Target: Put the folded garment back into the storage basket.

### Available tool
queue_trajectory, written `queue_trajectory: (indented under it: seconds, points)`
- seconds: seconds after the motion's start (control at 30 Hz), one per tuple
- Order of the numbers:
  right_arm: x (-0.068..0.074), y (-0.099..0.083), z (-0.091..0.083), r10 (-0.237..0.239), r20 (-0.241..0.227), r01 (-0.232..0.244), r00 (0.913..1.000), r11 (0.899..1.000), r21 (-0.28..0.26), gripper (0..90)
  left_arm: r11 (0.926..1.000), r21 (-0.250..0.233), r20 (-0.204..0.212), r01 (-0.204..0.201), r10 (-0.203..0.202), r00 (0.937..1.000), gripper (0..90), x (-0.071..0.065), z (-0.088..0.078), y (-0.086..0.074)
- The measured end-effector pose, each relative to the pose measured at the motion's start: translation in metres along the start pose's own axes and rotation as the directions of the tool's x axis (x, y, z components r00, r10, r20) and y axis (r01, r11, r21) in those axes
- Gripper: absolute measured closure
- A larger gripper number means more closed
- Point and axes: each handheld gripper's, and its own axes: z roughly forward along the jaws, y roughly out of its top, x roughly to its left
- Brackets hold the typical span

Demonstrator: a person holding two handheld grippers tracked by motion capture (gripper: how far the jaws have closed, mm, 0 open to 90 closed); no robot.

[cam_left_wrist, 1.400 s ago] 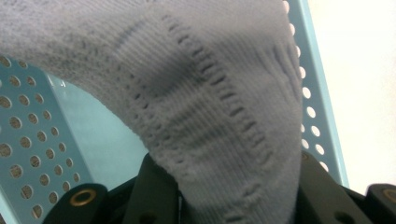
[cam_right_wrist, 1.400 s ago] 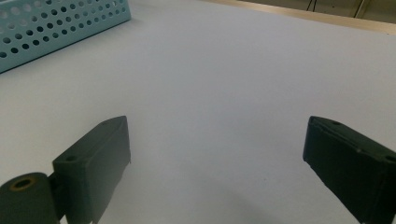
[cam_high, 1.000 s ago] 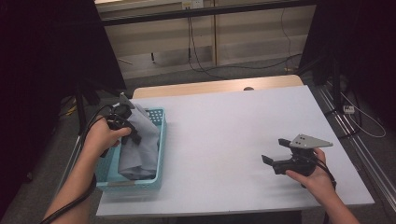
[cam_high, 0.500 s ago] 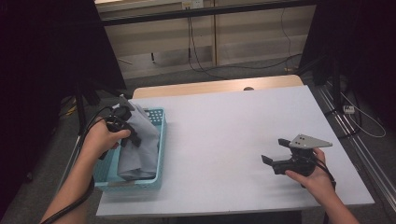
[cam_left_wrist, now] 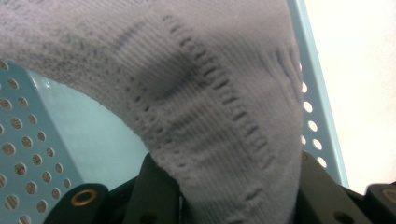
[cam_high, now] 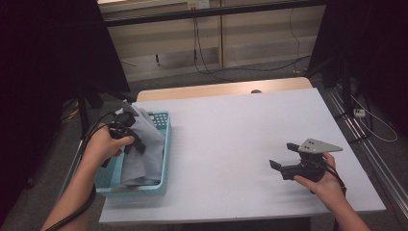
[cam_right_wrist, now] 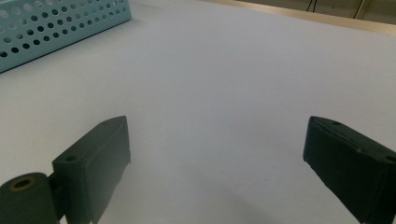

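The table (cam_high: 231,139) carries a teal perforated basket (cam_high: 162,144) at its 9 o'clock edge. A grey knitted garment (cam_high: 144,154) lies mostly inside the basket, one corner raised toward 12 o'clock. That corner is raised because the left gripper (cam_high: 131,140) is clenched on the knit, fabric (cam_left_wrist: 219,140) bunched between its jaws; the grip appears set for lifting the garment out. The right gripper (cam_high: 281,160) rests at 4 o'clock, well apart, jaws released and empty over bare table, probably standing by to receive the fabric.

Black hand-held gripper (cam_high: 284,161), grey three-cornered plate, black trailing cable
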Motion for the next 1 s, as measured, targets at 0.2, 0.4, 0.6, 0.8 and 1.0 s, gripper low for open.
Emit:
queue_trajectory:
  seconds: [0.2, 0.4, 0.6, 0.8, 1.0]
  points:
    - [0.000, 0.000, 0.000, -0.003, -0.001, 0.003, 1.0000, 1.000, -0.001, 7.3, 1.0000, -0.003, 0.007, -0.002, 0.002, 1.0000, 69.9, 0.001, 0.003, -0.002]
    - [0.000, 0.000, 0.000, -0.003, -0.001, 0.003, 1.0000, 1.000, 0.000, 7.4, 1.0000, -0.001, 0.016, 0.006, -0.006, 0.9999, 69.9, 0.003, 0.006, -0.004]
    - [0.000, 0.000, 0.000, 0.000, -0.002, 0.000, 1.0000, 1.000, -0.001, 7.3, 0.9999, -0.007, 0.021, 0.009, -0.008, 0.9997, 69.9, 0.003, 0.008, -0.006]
    - [0.000, 0.000, 0.000, 0.004, -0.002, -0.004, 1.0000, 1.000, -0.001, 7.4, 1.0000, -0.003, 0.026, 0.004, -0.004, 0.9997, 69.8, 0.002, 0.010, -0.008]
    - [0.000, 0.000, -0.001, 0.006, 0.000, -0.006, 1.0000, 1.000, -0.004, 7.3, 0.9998, -0.012, 0.040, 0.017, -0.017, 0.9991, 68.9, 0.006, 0.013, -0.011]
